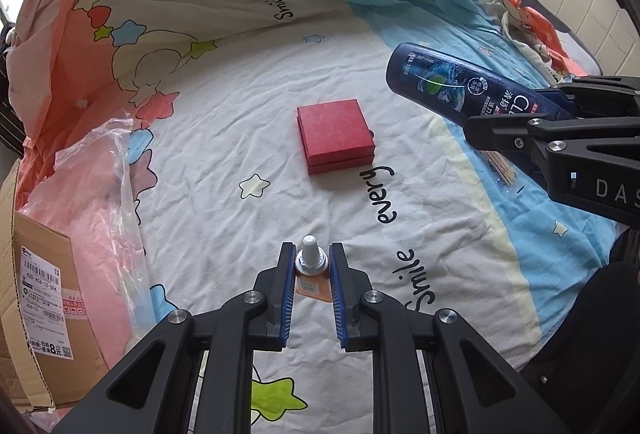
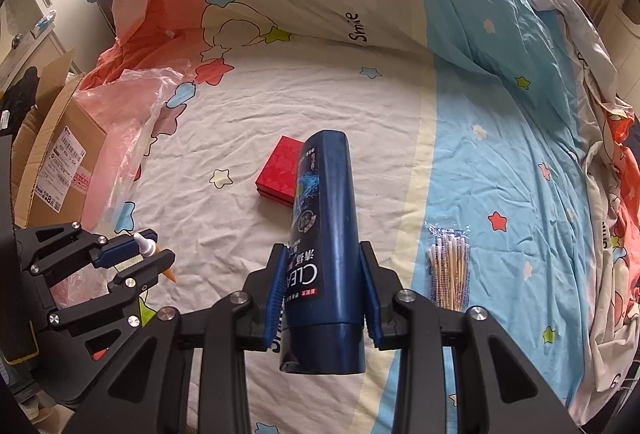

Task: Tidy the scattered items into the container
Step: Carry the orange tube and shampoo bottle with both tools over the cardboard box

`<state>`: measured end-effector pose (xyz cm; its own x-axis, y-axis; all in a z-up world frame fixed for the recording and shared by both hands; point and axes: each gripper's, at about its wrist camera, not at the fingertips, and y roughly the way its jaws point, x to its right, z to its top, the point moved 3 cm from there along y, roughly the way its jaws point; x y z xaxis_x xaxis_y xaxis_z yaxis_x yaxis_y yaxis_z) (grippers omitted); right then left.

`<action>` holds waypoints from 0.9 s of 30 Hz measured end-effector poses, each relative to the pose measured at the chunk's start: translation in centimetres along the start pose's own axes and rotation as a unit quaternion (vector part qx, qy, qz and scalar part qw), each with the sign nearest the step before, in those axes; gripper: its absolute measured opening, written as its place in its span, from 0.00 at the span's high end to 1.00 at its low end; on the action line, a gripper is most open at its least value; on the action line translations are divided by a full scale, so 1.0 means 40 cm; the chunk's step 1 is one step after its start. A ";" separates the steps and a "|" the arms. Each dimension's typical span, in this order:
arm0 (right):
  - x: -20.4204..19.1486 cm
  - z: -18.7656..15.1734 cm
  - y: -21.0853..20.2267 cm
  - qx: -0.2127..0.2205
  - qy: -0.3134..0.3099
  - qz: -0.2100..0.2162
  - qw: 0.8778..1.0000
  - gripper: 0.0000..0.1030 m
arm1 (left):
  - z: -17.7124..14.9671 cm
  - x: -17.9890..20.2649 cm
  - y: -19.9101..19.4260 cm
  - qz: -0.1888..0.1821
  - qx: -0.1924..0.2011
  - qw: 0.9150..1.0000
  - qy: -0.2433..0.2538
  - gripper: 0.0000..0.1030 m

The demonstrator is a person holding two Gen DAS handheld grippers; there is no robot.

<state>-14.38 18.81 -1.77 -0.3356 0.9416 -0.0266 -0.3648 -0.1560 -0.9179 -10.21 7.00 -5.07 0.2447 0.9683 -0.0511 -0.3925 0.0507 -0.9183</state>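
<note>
Star-print bedsheet [image 1: 224, 138], cardboard box [image 1: 44, 274] at its edge — contents unseen, left gripper [image 1: 312, 258] clamps small tube [image 1: 310, 266], right gripper [image 2: 322, 274] clamps shampoo bottle [image 2: 324, 218].

We look steeply down along each gripper's fingers from close above the bed sheet [image 1: 224, 154]. Our left view faces the red box [image 1: 335, 135], cardboard box [image 1: 44, 274] at its left edge. Our right view, beside it, shares both, and each sees the other gripper.

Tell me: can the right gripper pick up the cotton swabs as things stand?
Probably not: the right gripper is already shut on the blue shampoo bottle. The cotton swabs lie unobstructed on the bedsheet.
</note>
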 end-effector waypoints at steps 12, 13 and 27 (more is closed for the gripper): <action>-0.073 0.029 -0.044 0.017 -0.024 0.008 1.000 0.69 | -0.002 -0.045 -0.060 0.013 0.014 1.000 -0.005 0.84; -0.079 0.031 -0.048 0.018 -0.027 0.008 0.999 0.69 | -0.002 -0.049 -0.066 0.014 0.015 1.000 -0.005 0.84; -0.188 0.078 -0.113 0.047 -0.062 0.025 0.997 0.69 | 0.013 -0.148 -0.182 0.044 0.048 0.997 -0.028 0.84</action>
<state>-12.90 11.50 3.80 -0.4579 0.8888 -0.0179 -0.4224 -0.2353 -0.8753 -9.25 1.01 2.11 0.1559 0.9822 -0.1050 -0.4935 -0.0146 -0.8697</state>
